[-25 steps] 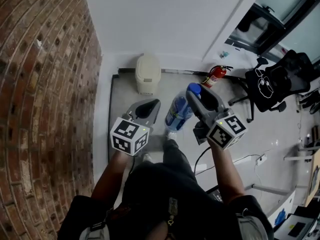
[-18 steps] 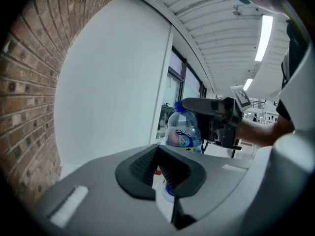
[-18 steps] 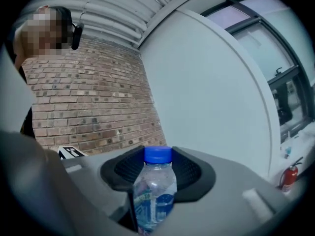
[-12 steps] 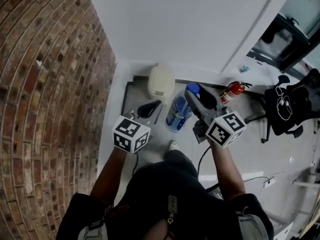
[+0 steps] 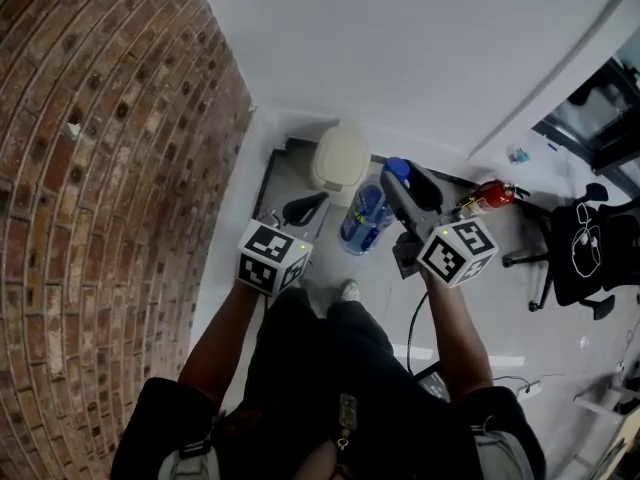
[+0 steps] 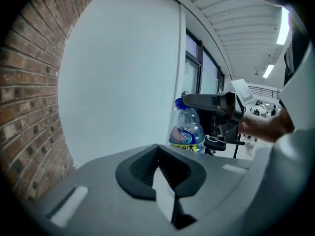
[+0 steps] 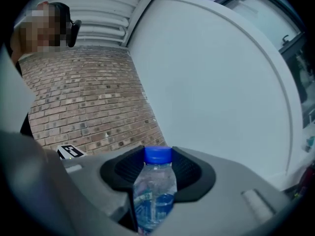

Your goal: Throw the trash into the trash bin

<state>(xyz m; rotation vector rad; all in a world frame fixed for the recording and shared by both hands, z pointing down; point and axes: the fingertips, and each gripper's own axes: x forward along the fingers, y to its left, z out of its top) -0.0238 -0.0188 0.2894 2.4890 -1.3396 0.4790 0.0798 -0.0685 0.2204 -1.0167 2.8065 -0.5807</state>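
The right gripper is pinching a blue-capped bottle near the trash bin; the left gripper, jaws pressed together and empty, is hovering just beside the bin.

Reaches ahead toward 12 o'clock with left forearm and right forearm. Holds left gripper at 11 o'clock, fingers closed together on nothing. Clamps right gripper at 1 o'clock around bottle, fingers spread wide.
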